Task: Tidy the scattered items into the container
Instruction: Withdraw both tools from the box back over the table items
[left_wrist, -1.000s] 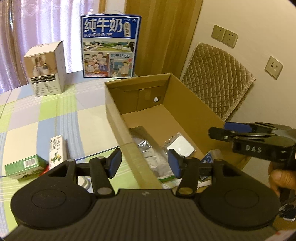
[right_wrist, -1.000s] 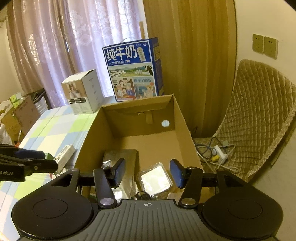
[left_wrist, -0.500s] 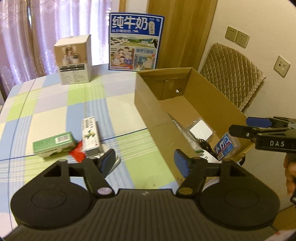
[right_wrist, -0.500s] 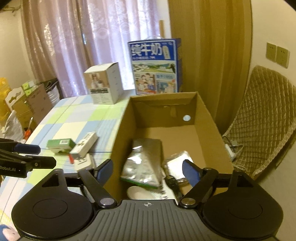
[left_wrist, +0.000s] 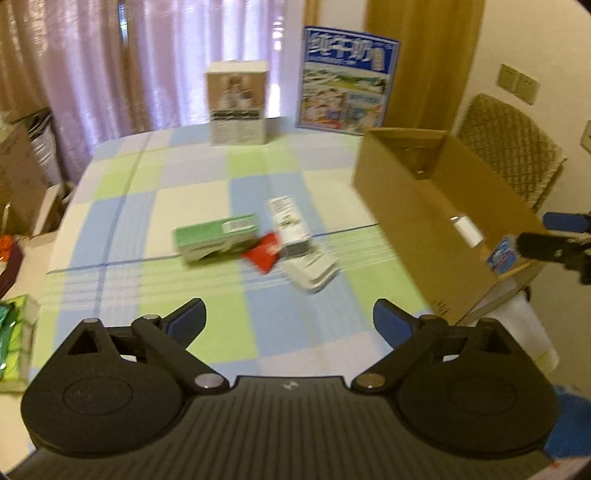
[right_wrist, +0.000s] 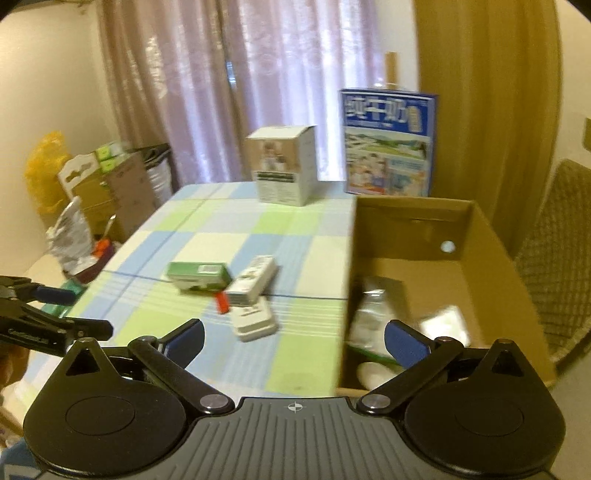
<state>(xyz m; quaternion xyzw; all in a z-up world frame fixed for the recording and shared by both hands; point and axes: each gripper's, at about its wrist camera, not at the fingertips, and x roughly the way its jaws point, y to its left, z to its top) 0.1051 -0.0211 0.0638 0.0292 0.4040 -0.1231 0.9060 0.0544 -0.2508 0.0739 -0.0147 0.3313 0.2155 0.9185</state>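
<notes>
My left gripper (left_wrist: 288, 321) hangs wide and empty above the near edge of the table (left_wrist: 147, 206), and my right gripper (right_wrist: 293, 341) is equally spread and empty beside it. The leftovers cluster mid-table, just left of the cardboard box (left_wrist: 417, 218): a green carton (left_wrist: 214, 236), a red packet (left_wrist: 266, 253), a white carton (left_wrist: 290, 225) and a flat white pack (left_wrist: 314, 271). The green carton lies straight ahead of my left gripper, its long axis running crosswise, parallel to the near edge, so I judge the left the better placed.
</notes>
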